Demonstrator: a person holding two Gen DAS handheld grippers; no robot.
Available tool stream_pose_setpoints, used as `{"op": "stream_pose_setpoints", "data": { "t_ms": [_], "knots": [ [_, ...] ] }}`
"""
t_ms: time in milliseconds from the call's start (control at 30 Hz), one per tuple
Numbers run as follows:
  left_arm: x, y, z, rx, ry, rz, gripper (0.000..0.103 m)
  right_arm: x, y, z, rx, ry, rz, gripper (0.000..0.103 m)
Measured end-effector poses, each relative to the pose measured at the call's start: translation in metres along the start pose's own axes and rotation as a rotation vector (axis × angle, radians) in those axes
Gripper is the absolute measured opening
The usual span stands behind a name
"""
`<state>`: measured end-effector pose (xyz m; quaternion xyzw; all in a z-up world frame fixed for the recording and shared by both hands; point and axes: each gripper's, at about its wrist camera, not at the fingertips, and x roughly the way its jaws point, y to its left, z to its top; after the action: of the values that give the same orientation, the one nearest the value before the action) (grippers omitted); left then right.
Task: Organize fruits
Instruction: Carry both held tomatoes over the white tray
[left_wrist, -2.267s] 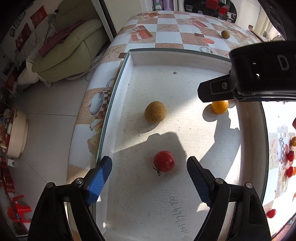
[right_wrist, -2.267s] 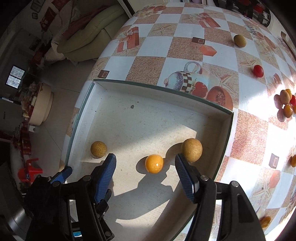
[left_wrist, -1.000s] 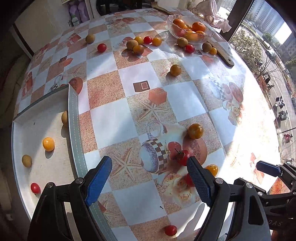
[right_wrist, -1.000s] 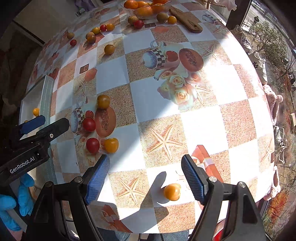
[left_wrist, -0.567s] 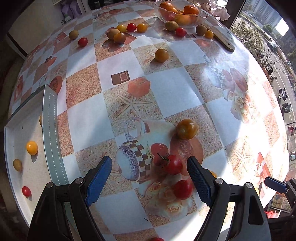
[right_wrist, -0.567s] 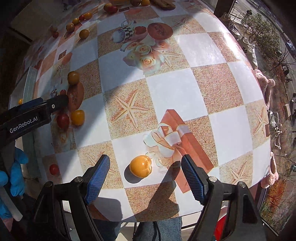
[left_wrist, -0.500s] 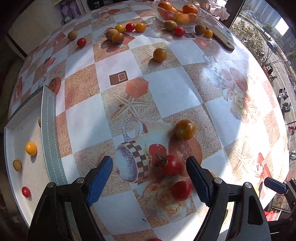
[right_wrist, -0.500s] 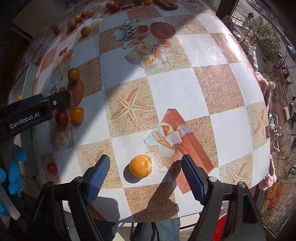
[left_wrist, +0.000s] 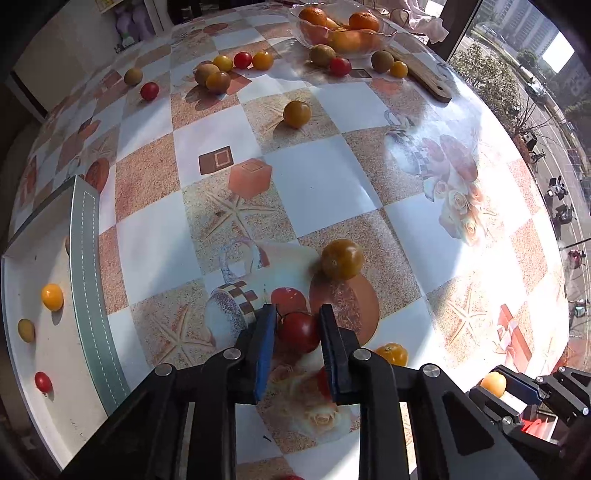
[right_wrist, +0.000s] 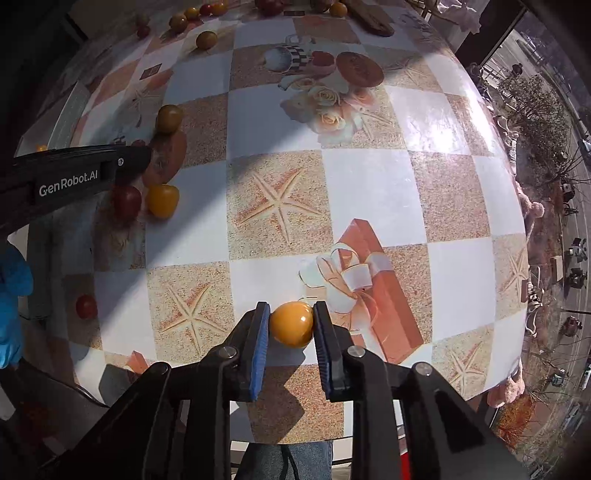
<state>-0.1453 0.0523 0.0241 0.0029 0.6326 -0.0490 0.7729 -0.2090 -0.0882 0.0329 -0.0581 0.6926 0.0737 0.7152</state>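
Observation:
My left gripper (left_wrist: 298, 328) is shut on a red tomato (left_wrist: 298, 331) on the patterned tablecloth, its blue pads pressed to both sides. My right gripper (right_wrist: 291, 325) is shut on a yellow tomato (right_wrist: 291, 324) near the table's front edge, beside a printed gift box. The right gripper with that yellow tomato (left_wrist: 493, 384) also shows at the lower right of the left wrist view. A white tray (left_wrist: 86, 258) at the left holds a yellow tomato (left_wrist: 51, 296), a tan fruit (left_wrist: 26, 329) and a small red tomato (left_wrist: 43, 382).
A brownish-orange tomato (left_wrist: 341, 259) and a yellow tomato (left_wrist: 392, 353) lie close to the left gripper. Several more fruits are scattered at the far side, by a glass bowl of oranges (left_wrist: 341, 31) and a wooden board (left_wrist: 421, 75). The left gripper's body (right_wrist: 74, 179) crosses the right wrist view.
Both grippers have closed: the left on the red tomato, the right on the yellow tomato. Half a second ago both were open, each over its fruit.

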Motion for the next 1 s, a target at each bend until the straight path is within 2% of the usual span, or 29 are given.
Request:
{"op": "stream_pose_setpoints", "data": {
  "t_ms": [200, 400, 800, 1000],
  "knots": [
    [-0.015, 0.019, 0.0, -0.073, -0.03, -0.061, 0.025, -0.006, -0.018, 0.011, 0.092, -0.015, 0.103, 0.026],
    [-0.029, 0.039, 0.001, -0.129, -0.061, -0.066, 0.025, -0.02, -0.021, 0.027, 0.104, -0.046, 0.132, 0.026],
    [-0.056, 0.109, -0.022, -0.232, -0.099, -0.024, 0.025, -0.039, 0.023, 0.07, 0.018, -0.118, 0.176, 0.026],
    [-0.063, 0.138, -0.039, -0.278, -0.109, 0.007, 0.025, -0.047, 0.063, 0.091, -0.075, -0.141, 0.193, 0.026]
  ]
}}
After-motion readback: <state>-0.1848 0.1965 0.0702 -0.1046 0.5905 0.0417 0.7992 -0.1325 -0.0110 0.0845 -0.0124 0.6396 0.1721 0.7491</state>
